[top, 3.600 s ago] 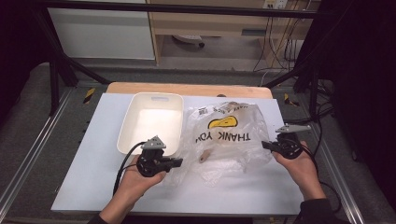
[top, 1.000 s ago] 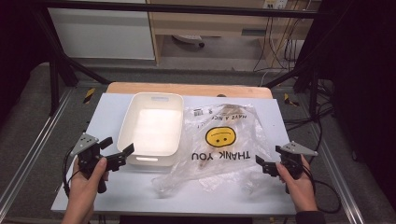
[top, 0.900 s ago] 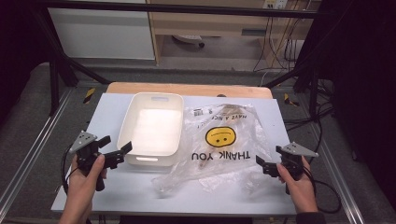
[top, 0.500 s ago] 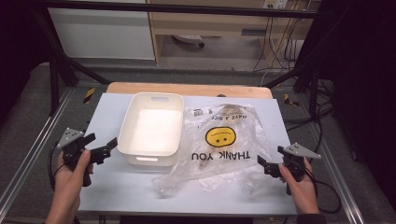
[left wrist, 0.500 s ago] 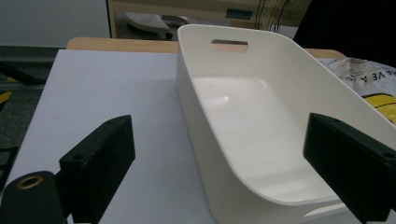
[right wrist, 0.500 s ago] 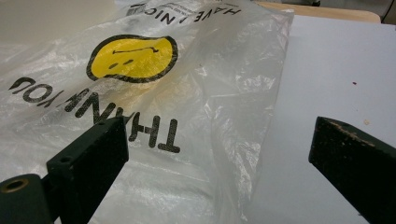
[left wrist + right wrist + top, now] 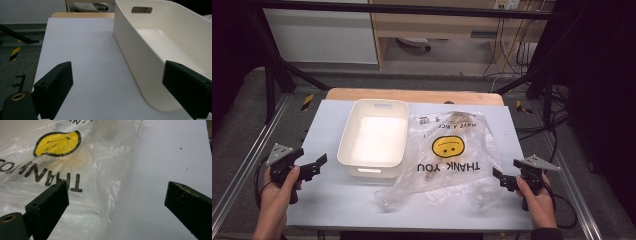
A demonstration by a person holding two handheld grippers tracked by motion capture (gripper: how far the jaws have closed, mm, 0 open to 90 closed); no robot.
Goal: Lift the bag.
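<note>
A clear plastic bag (image 7: 452, 160) printed with a yellow smiley and "THANK YOU" lies flat on the pale table (image 7: 327, 200). Its left edge rests against a white rectangular bin (image 7: 348, 135) that looks empty. My left gripper (image 7: 315, 166) is open at the table's left edge, apart from the bin. In the left gripper view its jaws (image 7: 117, 70) spread wide over bare table, with the bin wall (image 7: 135, 55) to the right. My right gripper (image 7: 500, 178) is open just right of the bag. The right gripper view has its jaws (image 7: 117, 187) straddling the bag's edge (image 7: 62, 157) without touching it.
A wooden board (image 7: 412, 95) edges the table at the back. Metal rails (image 7: 242, 165) run along both sides, with floor beyond. Cables (image 7: 557, 125) hang at the right. Bare table lies in front of the bin and right of the bag.
Both grippers have let go of the bag and pulled outward. The left hand has moved far left toward the table edge; the right has drifted slightly. The bag now lies spread out.
</note>
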